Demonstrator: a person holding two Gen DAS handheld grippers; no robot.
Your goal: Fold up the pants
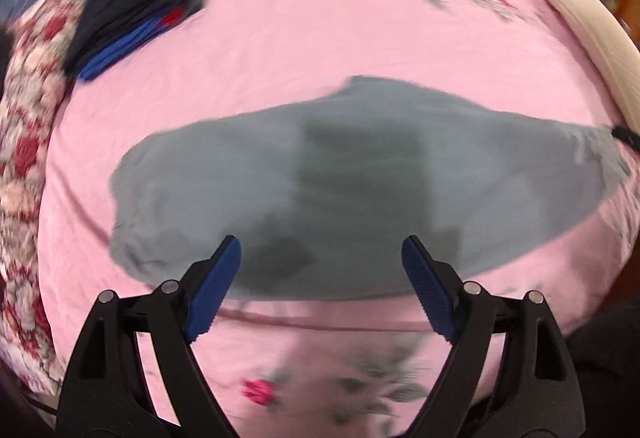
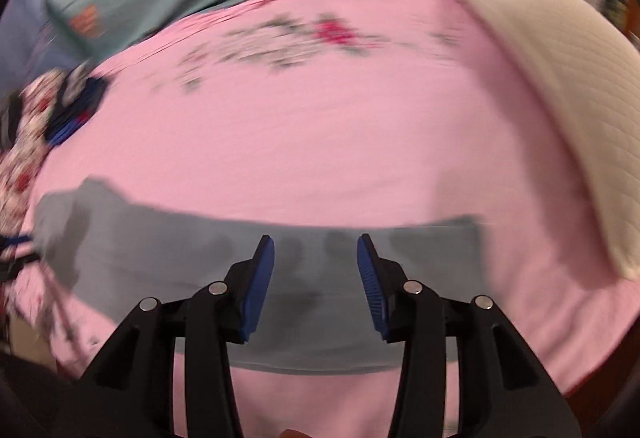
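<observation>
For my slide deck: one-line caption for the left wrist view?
Open left gripper above grey pants lying on a pink bedsheet.

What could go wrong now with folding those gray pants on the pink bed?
1. Both grippers, left and right, are open above the pants, holding nothing. If the fingers pinch too deep, they might grab the pink sheet too.
2. The pictures are blurry, so a grab now could miss the edge of the pants.
3. The pants already look folded flat; a sloppy pinch could mess them up.
</observation>
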